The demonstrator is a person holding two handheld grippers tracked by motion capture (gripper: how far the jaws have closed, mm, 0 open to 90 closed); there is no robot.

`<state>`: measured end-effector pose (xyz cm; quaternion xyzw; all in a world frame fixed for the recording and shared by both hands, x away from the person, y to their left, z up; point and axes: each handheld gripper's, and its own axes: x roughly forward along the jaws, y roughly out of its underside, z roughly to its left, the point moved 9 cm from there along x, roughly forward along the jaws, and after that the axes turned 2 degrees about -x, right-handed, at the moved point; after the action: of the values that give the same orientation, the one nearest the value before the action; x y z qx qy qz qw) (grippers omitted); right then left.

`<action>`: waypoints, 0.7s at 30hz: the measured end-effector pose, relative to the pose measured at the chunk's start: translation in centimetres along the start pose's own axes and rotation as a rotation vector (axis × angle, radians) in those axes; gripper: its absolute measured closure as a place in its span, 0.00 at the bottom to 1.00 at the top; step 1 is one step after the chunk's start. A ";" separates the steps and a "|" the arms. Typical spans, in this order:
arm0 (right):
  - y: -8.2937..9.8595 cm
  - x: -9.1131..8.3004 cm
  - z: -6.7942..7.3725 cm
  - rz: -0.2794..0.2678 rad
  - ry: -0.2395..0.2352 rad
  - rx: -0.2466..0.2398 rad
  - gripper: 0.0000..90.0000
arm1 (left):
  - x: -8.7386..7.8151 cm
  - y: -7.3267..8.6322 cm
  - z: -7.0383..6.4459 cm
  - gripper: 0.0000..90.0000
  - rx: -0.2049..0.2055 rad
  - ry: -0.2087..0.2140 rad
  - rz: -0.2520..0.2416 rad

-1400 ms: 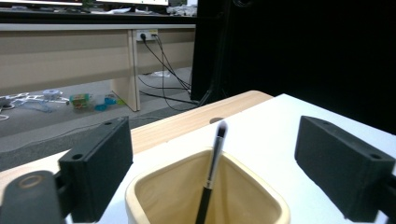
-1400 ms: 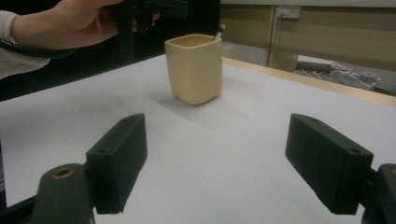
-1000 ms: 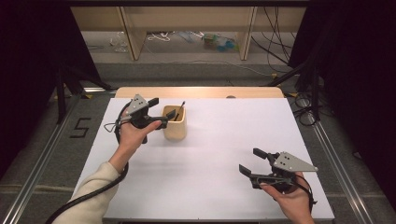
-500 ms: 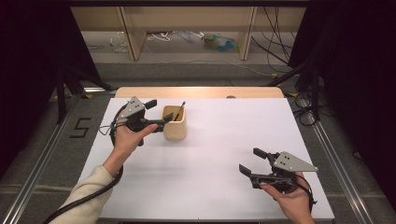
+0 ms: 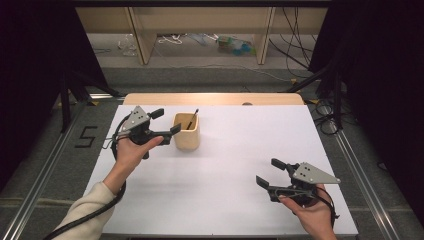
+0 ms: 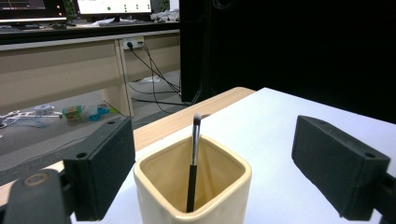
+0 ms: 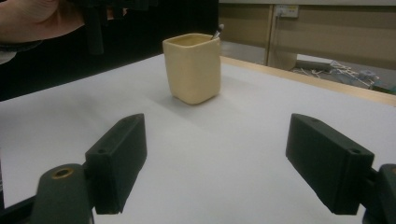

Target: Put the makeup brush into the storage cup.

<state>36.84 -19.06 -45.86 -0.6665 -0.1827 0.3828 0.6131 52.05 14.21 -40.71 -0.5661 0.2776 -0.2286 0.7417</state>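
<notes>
The left tongs [image 5: 166,121] have drawn back slightly from the cream cup [image 5: 186,132], jaws spread wide, gripping nothing. The right tongs [image 5: 271,173] hover released, well apart above the surface [image 5: 225,165]. The cup holds a brush [image 6: 193,161].

My grippers [image 5: 165,121] [image 5: 271,173] — black jaws, grey three-cornered plates, trailing black cables — plus a cream sleeve [image 5: 82,220] on my left.

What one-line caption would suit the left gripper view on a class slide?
Open left gripper poised at a cream square cup holding one upright black brush on a white table.
</notes>
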 end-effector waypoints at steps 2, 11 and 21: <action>-0.2 0.2 0.1 -0.027 -0.003 0.008 0.24 | -0.2 0.0 -0.2 0.14 0.016 0.028 -0.002; 0.0 0.0 -0.1 -0.008 0.006 -0.002 0.24 | -1.8 -0.4 -1.8 0.14 -0.005 0.093 -0.023; -0.2 0.1 0.0 -0.022 -0.004 0.000 0.24 | -4.4 0.0 -1.9 0.14 -0.052 0.010 -0.033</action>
<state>36.94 -18.89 -45.72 -0.6635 -0.1914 0.3776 0.6169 47.52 15.72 -40.38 -0.5887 0.2777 -0.2361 0.7215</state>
